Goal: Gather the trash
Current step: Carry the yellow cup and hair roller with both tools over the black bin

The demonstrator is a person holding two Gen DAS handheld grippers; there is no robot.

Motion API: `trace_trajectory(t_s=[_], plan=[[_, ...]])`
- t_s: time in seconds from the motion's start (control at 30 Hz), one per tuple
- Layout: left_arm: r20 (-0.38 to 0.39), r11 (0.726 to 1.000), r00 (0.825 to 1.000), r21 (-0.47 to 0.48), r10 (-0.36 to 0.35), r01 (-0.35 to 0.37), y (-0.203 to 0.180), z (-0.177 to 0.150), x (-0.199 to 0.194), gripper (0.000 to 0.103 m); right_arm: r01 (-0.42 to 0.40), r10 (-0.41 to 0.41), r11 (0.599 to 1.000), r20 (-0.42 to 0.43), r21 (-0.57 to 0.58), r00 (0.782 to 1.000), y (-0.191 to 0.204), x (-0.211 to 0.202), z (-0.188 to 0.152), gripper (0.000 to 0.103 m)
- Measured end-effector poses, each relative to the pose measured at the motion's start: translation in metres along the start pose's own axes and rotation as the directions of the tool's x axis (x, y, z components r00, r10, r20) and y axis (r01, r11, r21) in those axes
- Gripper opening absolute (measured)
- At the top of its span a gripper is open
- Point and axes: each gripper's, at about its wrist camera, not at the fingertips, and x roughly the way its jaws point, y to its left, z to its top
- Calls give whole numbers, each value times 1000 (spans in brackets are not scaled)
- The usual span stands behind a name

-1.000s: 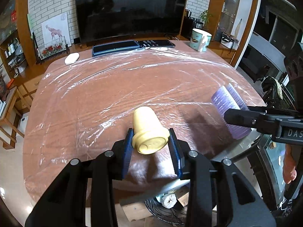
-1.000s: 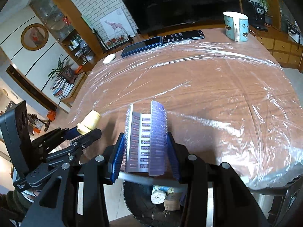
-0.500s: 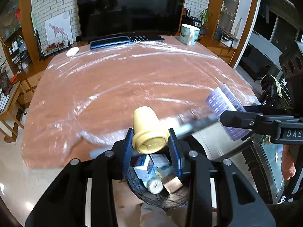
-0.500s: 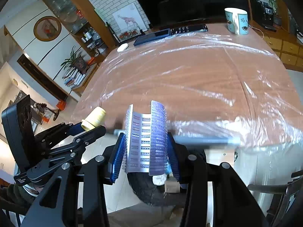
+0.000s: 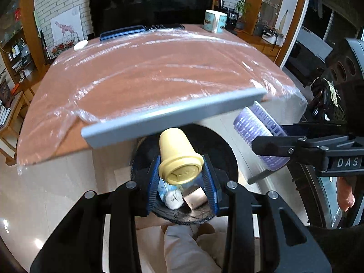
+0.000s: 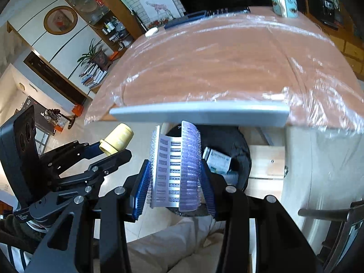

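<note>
My left gripper (image 5: 182, 177) is shut on a pale yellow plastic bottle (image 5: 178, 155), cap toward the camera, held over a black trash bin (image 5: 218, 145) on the floor by the table's near edge. The bin holds a carton, a crumpled white wad and a brown piece. My right gripper (image 6: 175, 177) is shut on a folded purple bubble-wrap strip (image 6: 177, 168), held over the same bin (image 6: 241, 150). The bottle also shows in the right wrist view (image 6: 118, 140), and the purple strip in the left wrist view (image 5: 257, 125).
The plastic-wrapped wooden table (image 5: 145, 68) has a grey front edge (image 5: 173, 116). At its far side are a mug (image 5: 215, 21), a blue tablet (image 5: 122, 31), a remote and a white mouse (image 5: 80, 44). A wooden board (image 6: 266, 159) lies beside the bin. A chair (image 6: 329, 216) stands at right.
Both grippers have pulled back from over the table and dropped below its front edge, carrying the bottle and the purple strip over the bin.
</note>
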Motion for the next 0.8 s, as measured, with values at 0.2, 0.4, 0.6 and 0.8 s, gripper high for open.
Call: trace_trajectory(t_s=[0.2, 0.4, 0.6, 0.8], plan=[[-48, 1000, 999, 10, 3, -3, -5, -15, 14, 38, 21, -21, 1000, -35, -5, 999, -6, 12, -10, 43], [-97, 1000, 995, 7, 6, -6, -3, -24, 29, 38, 29, -28, 999, -71, 19, 997, -16, 29, -16, 43], [-138, 1000, 990, -5, 2, -3, 4, -31, 45, 38, 41, -36, 998, -110, 43, 993, -24, 51, -19, 43], [-166, 1000, 986, 11, 9, -7, 8, -29, 61, 38, 69, -62, 997, -137, 44, 989, -29, 69, -15, 43]])
